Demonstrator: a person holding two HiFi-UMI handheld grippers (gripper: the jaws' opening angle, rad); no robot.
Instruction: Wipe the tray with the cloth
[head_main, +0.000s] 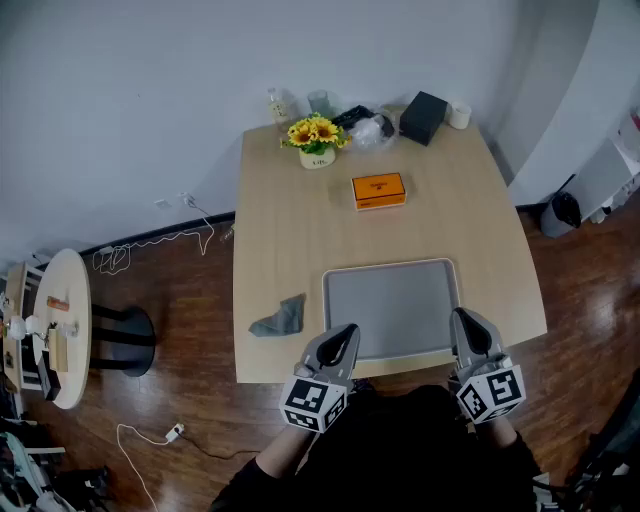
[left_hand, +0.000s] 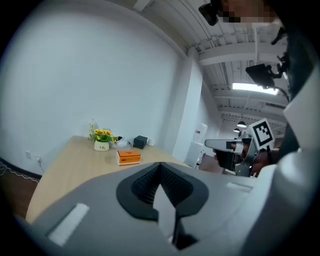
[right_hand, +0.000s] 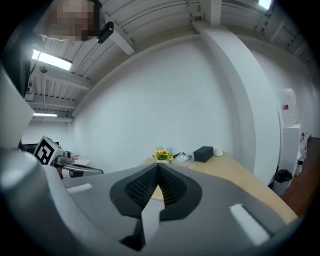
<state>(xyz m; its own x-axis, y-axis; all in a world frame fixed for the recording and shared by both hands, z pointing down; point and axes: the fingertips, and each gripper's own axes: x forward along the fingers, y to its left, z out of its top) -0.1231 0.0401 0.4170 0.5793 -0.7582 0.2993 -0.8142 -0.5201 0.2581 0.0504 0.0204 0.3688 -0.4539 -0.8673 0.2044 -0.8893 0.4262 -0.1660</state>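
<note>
Head view: left tongs (head_main: 343, 335) and right tongs (head_main: 463, 322) clenched, empty, at near edge of tray (head_main: 390, 300).
Cloth (head_main: 281, 318) lies untouched on counter (head_main: 290, 230), left of tray; left tongs nearer, likely to fetch it.

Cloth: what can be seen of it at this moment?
The cloth is a small grey-blue piece of soft fabric, crumpled into a loose heap with one corner raised. It lies on the wooden table near its front left corner, left of the tray and apart from it. Only the table touches it.
</note>
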